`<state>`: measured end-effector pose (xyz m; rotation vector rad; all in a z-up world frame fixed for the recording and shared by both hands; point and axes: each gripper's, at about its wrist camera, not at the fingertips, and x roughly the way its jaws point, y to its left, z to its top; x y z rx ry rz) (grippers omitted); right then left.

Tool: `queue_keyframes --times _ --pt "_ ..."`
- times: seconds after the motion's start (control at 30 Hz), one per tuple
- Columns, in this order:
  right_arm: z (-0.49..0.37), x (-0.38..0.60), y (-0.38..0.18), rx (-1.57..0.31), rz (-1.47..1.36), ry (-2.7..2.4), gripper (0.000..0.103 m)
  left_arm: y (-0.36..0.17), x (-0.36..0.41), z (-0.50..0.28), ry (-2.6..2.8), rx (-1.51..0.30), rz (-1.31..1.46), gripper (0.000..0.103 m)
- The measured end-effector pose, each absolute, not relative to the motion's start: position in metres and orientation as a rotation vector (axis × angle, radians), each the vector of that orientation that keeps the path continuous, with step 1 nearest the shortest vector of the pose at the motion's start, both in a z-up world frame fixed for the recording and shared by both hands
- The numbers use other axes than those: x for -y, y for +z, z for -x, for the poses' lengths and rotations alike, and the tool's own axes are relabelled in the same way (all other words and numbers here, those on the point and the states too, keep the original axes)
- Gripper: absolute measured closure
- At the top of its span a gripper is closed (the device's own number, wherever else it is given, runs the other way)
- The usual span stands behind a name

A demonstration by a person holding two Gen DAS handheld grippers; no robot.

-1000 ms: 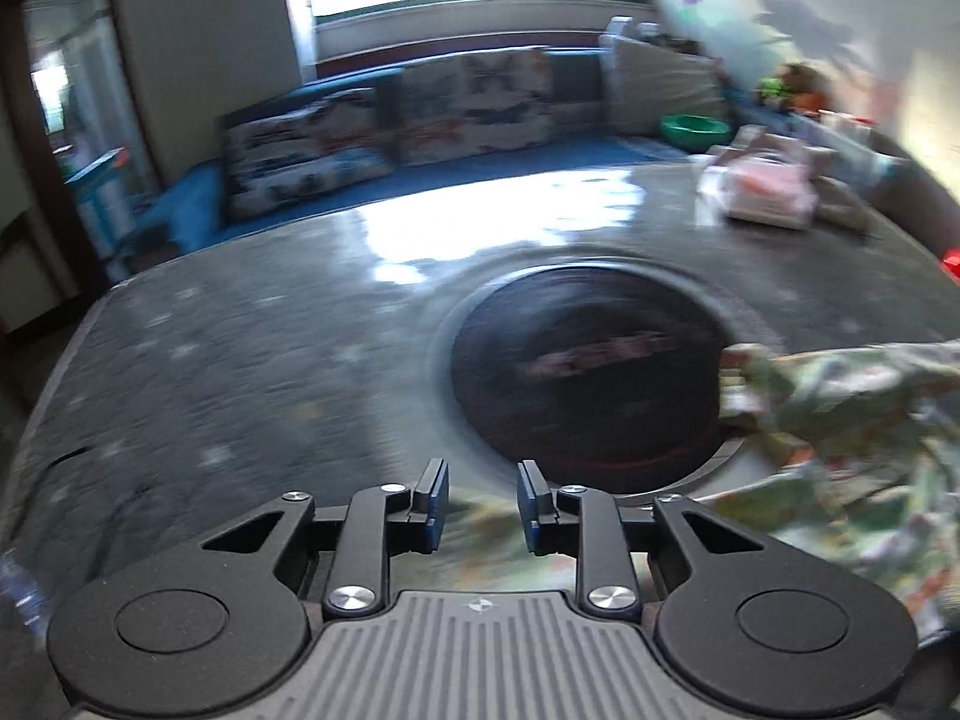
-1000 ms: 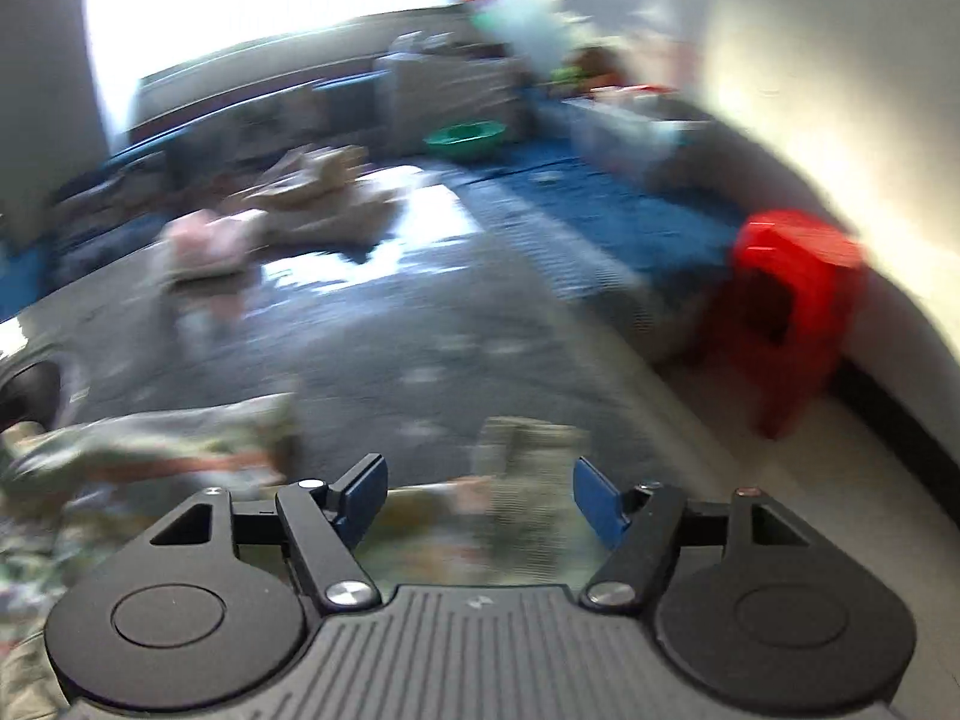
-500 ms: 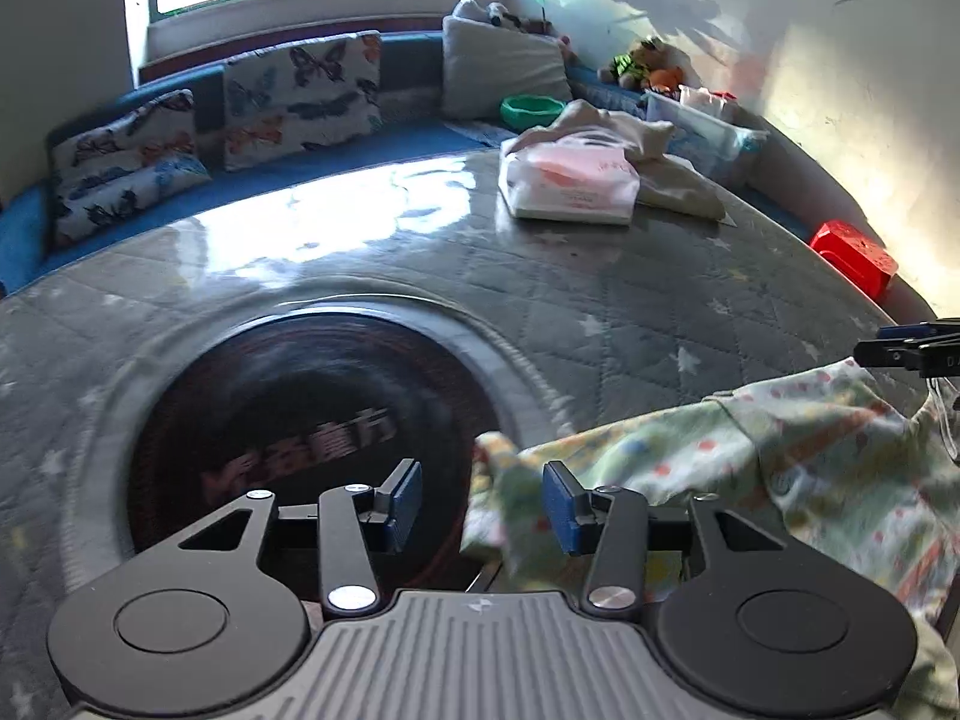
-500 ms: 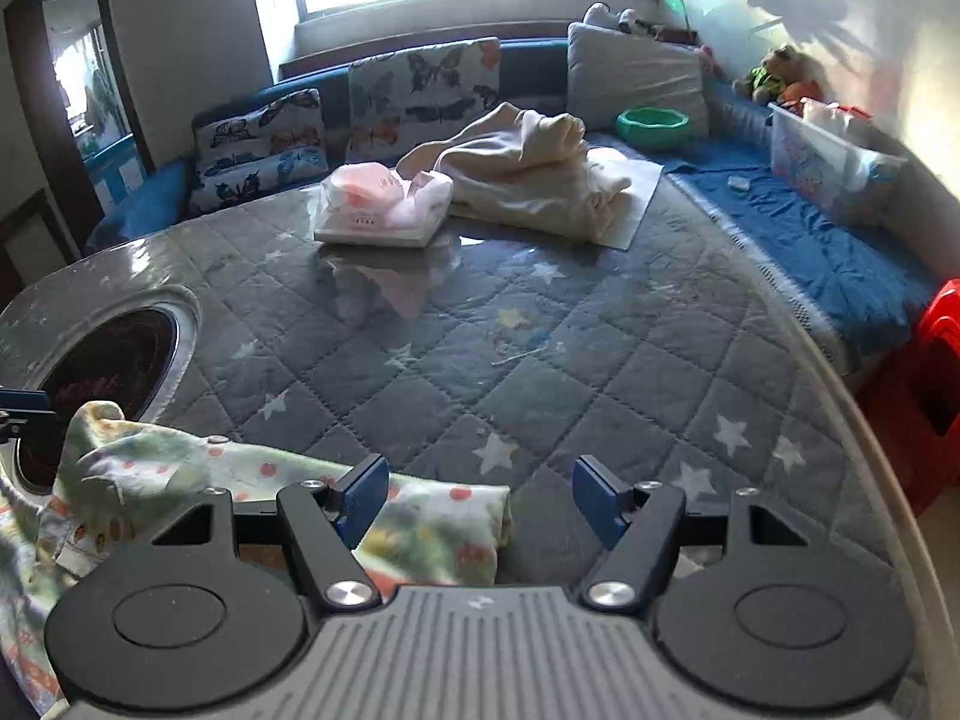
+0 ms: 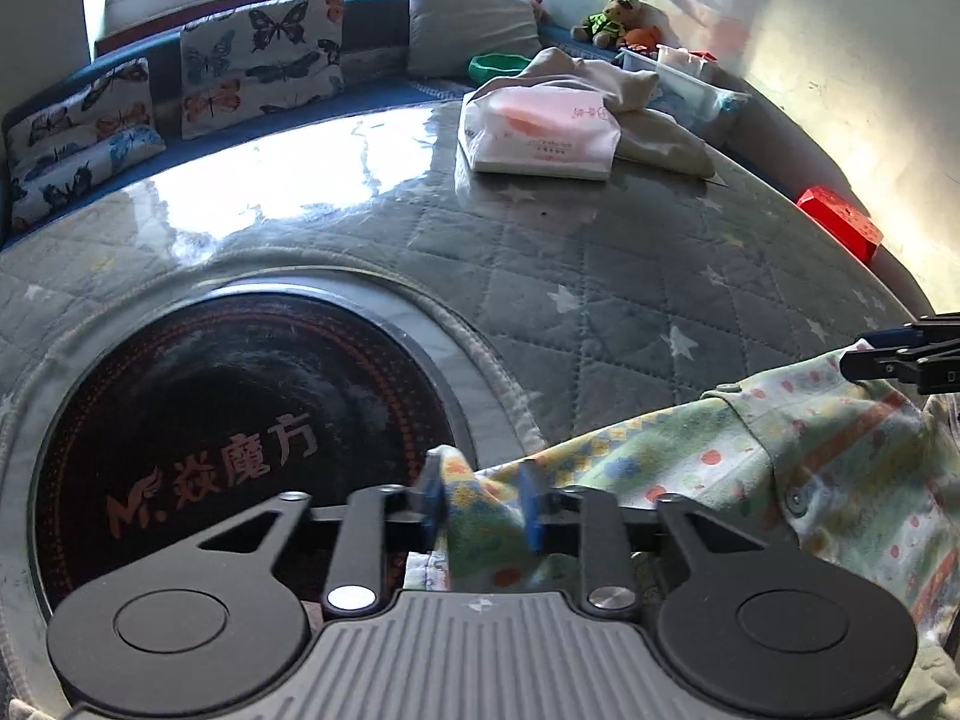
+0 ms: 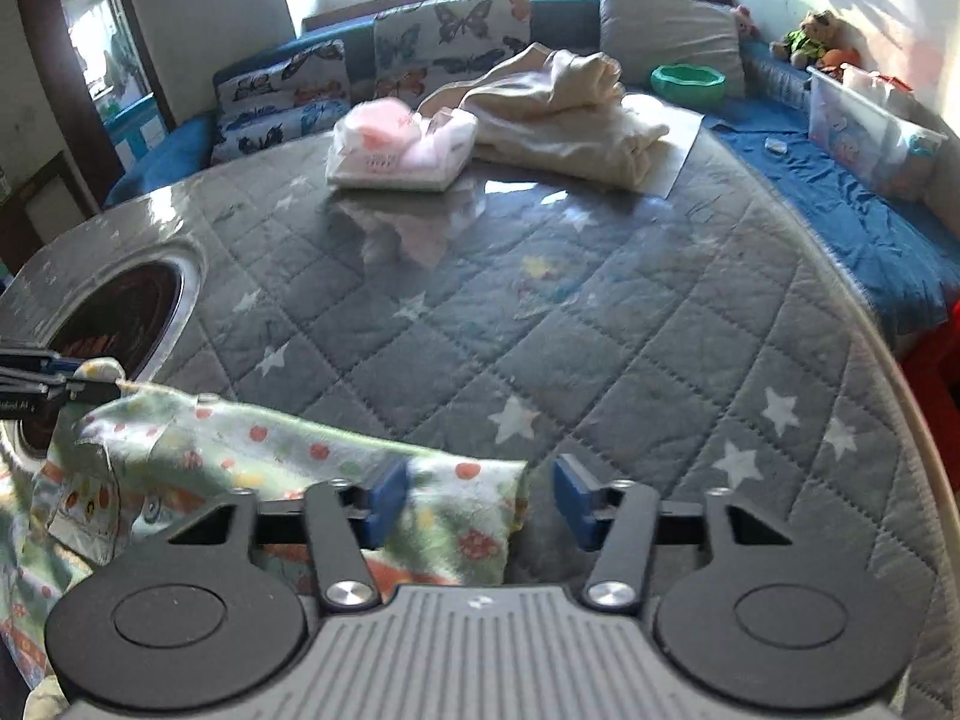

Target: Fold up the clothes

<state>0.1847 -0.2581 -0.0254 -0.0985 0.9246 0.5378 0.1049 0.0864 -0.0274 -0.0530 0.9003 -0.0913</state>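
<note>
Sunlight from the window falls across a bench (image 6: 600,324) covered with a grey quilted star-print cloth, with a dark round plate (image 5: 228,420) set into it. Relative to that plate, the printed garment (image 5: 750,450) lies on the near side of the bench, stretching away from the plate's edge towards the bench's rim. The left gripper (image 5: 480,504) sits right at the plate's near edge — its jaws are closing, narrow, with a bunched corner of the garment between the blue pads. The right gripper (image 6: 474,498) is farther from the plate, at the garment's other end; its jaws are closing too, yet a gap shows beside the far pad, and the cloth's edge lies between them. Beyond the plate, well apart, rest a white plastic bag (image 6: 402,150) and a cream blanket (image 6: 564,108).
</note>
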Motion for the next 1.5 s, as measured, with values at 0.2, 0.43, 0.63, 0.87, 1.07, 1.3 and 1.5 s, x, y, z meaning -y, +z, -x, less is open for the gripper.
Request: queue_keyframes --times 0.2,0.43,0.63,0.87,1.07,1.3,1.5 --pt "-0.168 0.261 -0.012 -0.864 0.091 0.571 0.09 -0.012 -0.09 -0.09 -0.121 -0.813 0.081 0.094" --pt "-0.117 0.286 0.025 -0.739 0.059 0.656 0.091 0.026 -0.095 -0.036 -0.261 -0.655 0.118 0.095" --pt "-0.048 0.311 0.039 -0.682 0.123 0.719 0.091 0.033 -0.084 0.034 -0.412 -0.595 0.031 0.095" --pt "-0.008 0.319 0.004 -0.857 0.204 0.78 0.085 0.0 -0.069 0.084 -0.532 -0.702 -0.084 0.093" --pt "-0.003 0.342 0.016 -0.89 0.118 0.799 0.076 -0.003 -0.081 0.104 -0.515 -0.725 -0.091 0.084" --pt "-0.032 0.346 0.034 -0.832 -0.027 0.74 0.06 0.019 -0.101 0.091 -0.378 -0.687 0.032 0.059" --pt "-0.051 0.332 0.009 -0.918 -0.036 0.669 0.06 -0.001 -0.103 0.06 -0.272 -0.823 0.179 0.055"
